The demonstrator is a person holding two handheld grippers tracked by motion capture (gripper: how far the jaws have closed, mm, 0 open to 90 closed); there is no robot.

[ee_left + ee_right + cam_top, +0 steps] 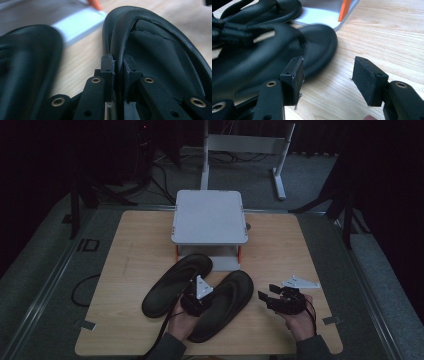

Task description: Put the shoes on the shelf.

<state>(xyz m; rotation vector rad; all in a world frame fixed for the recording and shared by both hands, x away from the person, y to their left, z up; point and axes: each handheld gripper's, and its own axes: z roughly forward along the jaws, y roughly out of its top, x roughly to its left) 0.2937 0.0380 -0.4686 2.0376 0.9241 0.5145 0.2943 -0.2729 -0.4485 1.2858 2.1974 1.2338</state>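
Two black flip-flops lie on the wooden table [135,245], a left one [170,285] and a right one [230,300]. My left gripper [196,296] sits between them. In the left gripper view its jaws [119,65] are shut on the strap [122,32] of the right flip-flop [160,55]; the other flip-flop [27,62] lies blurred alongside. My right gripper [270,296] rests to the right of the pair. Its jaws [327,80] stand open over bare wood, beside the toe of the right flip-flop [317,45], with nothing between them.
A small grey two-level rack [210,217] with orange legs [344,8] stands at the table's back middle, its lower plate [75,25] just past the flip-flops' toes. A metal frame [245,150] and cables sit on the floor beyond.
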